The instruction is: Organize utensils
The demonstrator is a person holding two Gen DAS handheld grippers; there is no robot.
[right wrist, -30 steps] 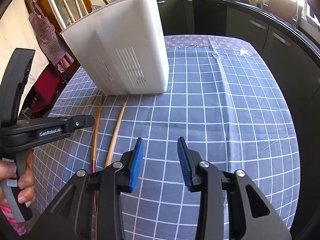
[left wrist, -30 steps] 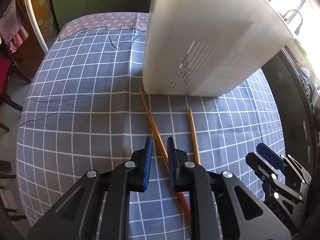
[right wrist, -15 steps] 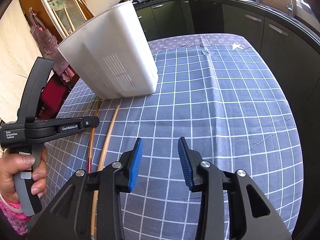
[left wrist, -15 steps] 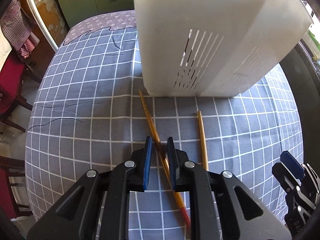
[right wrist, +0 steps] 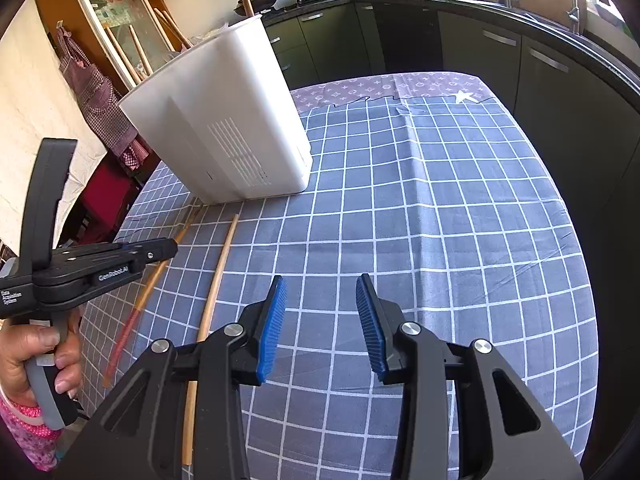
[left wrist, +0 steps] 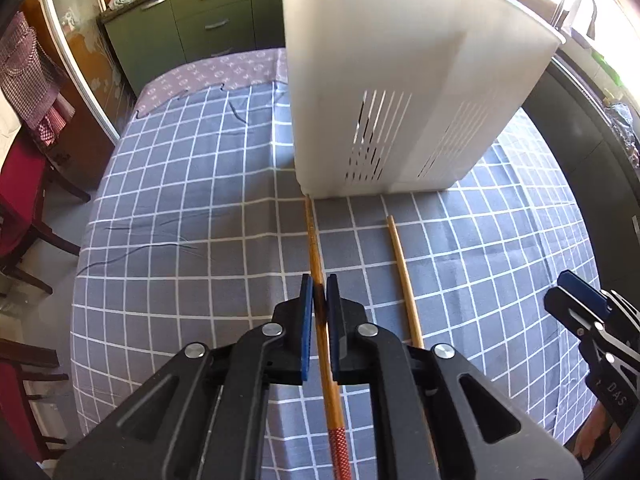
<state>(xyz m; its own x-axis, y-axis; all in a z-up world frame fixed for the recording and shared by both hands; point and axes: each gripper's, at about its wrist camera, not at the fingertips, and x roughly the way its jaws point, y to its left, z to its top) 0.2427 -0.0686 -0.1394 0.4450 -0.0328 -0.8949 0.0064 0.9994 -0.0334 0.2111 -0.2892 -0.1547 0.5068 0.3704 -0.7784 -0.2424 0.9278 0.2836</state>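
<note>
A brown chopstick with a red patterned end [left wrist: 314, 240] runs straight between the pads of my left gripper [left wrist: 320, 282], which is shut on it. Its far tip reaches the foot of the tall white slotted utensil holder [left wrist: 400, 80]. A plain pale chopstick [left wrist: 404, 276] lies on the checked cloth just right of it. In the right wrist view my left gripper [right wrist: 170, 248] clamps the red-ended chopstick [right wrist: 149, 286], beside the pale chopstick [right wrist: 218, 272] and the holder [right wrist: 224, 120]. My right gripper [right wrist: 322, 286] hovers open over bare cloth, holding nothing.
The table wears a grey-blue checked cloth [right wrist: 440, 220]. Red chairs [left wrist: 20, 184] stand past its left edge. Green cabinets [left wrist: 216, 20] are behind and a dark counter [right wrist: 540, 60] runs along the right. A person's hand [right wrist: 40, 354] grips the left handle. Several sticks rise from the holder.
My left gripper's jaws have closed from a narrow gap onto the red-ended chopstick, and the gripper has swung into line with it. My right gripper stays open.
</note>
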